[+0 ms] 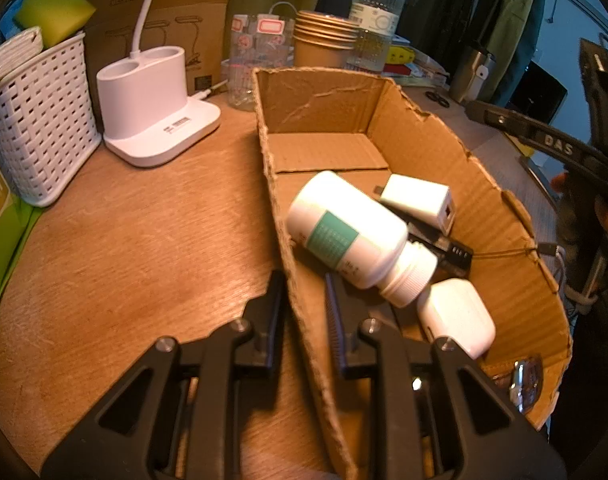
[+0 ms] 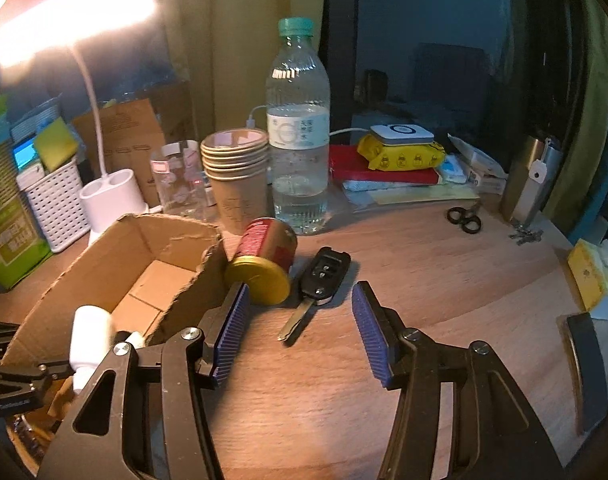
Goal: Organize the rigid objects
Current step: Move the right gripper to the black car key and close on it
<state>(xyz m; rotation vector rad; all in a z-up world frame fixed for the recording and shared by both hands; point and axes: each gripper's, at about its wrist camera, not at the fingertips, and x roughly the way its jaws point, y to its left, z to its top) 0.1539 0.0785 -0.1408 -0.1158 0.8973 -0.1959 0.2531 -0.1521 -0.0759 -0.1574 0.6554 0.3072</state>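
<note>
My left gripper [image 1: 302, 292] is shut on the near left wall of an open cardboard box [image 1: 328, 108], one finger outside and one inside. In the box lie a white pill bottle [image 1: 352, 232], a white charger [image 1: 418, 200], a white earbud case [image 1: 458, 318] and a black flat device [image 1: 448, 246]. My right gripper [image 2: 300, 300] is open and empty, low over the table. A black car key [image 2: 322, 276] with its blade out lies between its fingertips. A red can with a gold lid [image 2: 264, 266] lies on its side against the box [image 2: 116, 264].
A white lamp base [image 1: 156, 104], a white basket [image 1: 40, 120], a clear jar [image 1: 260, 56], stacked paper cups [image 2: 234, 172] and a water bottle [image 2: 298, 128] stand behind the box. Black scissors [image 2: 464, 218], keys [image 2: 526, 236] and a pile of books [image 2: 388, 176] lie at the right.
</note>
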